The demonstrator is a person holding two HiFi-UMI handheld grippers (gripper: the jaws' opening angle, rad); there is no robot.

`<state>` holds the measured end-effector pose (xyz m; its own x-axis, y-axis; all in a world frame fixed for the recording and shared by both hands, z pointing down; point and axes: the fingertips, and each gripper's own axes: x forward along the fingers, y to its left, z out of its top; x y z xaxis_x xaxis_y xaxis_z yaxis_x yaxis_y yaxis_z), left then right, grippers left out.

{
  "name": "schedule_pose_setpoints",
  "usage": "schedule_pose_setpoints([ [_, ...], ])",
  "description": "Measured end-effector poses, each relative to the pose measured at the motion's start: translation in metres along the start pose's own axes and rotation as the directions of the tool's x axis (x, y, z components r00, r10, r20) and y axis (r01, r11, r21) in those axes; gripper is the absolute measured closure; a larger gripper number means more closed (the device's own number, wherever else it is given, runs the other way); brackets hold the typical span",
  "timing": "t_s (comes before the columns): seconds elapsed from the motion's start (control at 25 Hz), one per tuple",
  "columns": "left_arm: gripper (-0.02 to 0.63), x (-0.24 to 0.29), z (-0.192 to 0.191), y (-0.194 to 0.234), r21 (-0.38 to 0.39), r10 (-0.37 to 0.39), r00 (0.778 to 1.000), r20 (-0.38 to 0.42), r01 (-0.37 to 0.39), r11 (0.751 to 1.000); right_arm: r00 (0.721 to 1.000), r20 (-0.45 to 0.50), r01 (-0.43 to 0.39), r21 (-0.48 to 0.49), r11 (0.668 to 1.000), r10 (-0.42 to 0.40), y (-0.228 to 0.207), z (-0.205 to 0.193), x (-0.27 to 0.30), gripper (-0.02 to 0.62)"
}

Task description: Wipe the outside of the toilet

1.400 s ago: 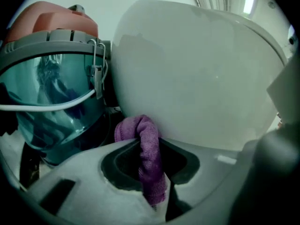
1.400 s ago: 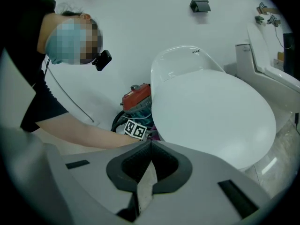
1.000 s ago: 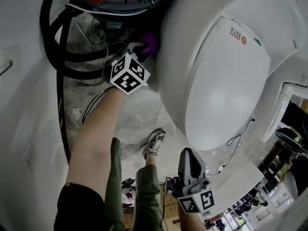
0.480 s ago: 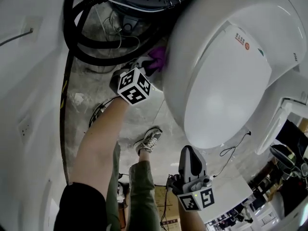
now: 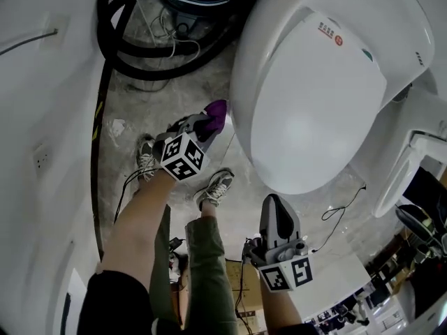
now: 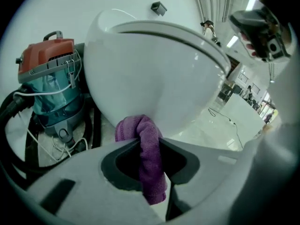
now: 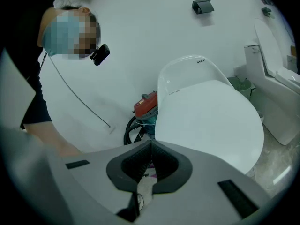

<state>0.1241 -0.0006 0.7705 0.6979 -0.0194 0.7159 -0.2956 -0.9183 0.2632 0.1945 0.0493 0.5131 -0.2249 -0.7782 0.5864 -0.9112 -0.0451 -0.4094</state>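
Purple cloth (image 6: pixel 139 129) in left tool (image 6: pixel 150 145), beside toilet (image 6: pixel 154 64)

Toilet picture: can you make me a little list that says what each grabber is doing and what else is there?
left gripper: shut on the purple cloth, close beside the toilet; whether the cloth touches it, cannot tell
right gripper: shut, holding nothing, apart from the toilet
lid: down
beside the toilet: a red-topped vacuum cleaner with a black hose
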Motion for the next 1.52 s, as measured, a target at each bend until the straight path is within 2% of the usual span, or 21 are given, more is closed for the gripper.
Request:
schedule_pose_setpoints([
  [0.12, 0.517, -0.023, -0.012, -0.039, 0.000, -0.025, 1.000, -0.010, 0.025, 1.000, 1.000, 0.009, -0.027, -0.031, 0.999, 0.027, 0.003, 0.011, -0.011, 0.595],
  [0.24, 0.517, -0.055, -0.013, -0.069, -0.055, -0.017, 1.000, 0.004, 0.017, 0.998, 0.999, 0.008, -0.044, -0.060, 0.997, 0.045, 0.007, 0.025, -0.027, 0.595],
  [0.44, 0.517, -0.118, 0.021, -0.096, -0.099, 0.046, 0.995, 0.088, -0.038, 0.994, 0.999, 0.024, -0.037, -0.087, 0.995, 0.039, 0.013, 0.047, -0.062, 0.595],
  [0.68, 0.517, -0.200, 0.095, -0.108, -0.133, 0.152, 0.967, 0.207, -0.126, 0.983, 0.997, 0.072, -0.026, -0.100, 0.995, 0.034, 0.031, 0.088, -0.107, 0.595],
  [0.84, 0.517, -0.260, 0.162, -0.114, -0.131, 0.228, 0.924, 0.308, -0.196, 0.972, 0.991, 0.123, -0.037, -0.121, 0.992, 0.052, 0.049, 0.124, -0.133, 0.595],
  [0.96, 0.517, -0.301, 0.208, -0.124, -0.123, 0.255, 0.894, 0.369, -0.225, 0.967, 0.985, 0.163, -0.037, -0.127, 0.991, 0.058, 0.060, 0.151, -0.153, 0.595],
  [1.16, 0.517, -0.354, 0.273, -0.138, -0.075, 0.260, 0.861, 0.437, -0.252, 0.965, 0.974, 0.216, -0.031, -0.136, 0.990, 0.060, 0.076, 0.191, -0.186, 0.595],
  [1.52, 0.517, -0.414, 0.372, -0.177, 0.075, 0.199, 0.833, 0.515, -0.276, 0.958, 0.933, 0.359, 0.034, -0.136, 0.990, 0.017, 0.079, 0.255, -0.256, 0.595],
])
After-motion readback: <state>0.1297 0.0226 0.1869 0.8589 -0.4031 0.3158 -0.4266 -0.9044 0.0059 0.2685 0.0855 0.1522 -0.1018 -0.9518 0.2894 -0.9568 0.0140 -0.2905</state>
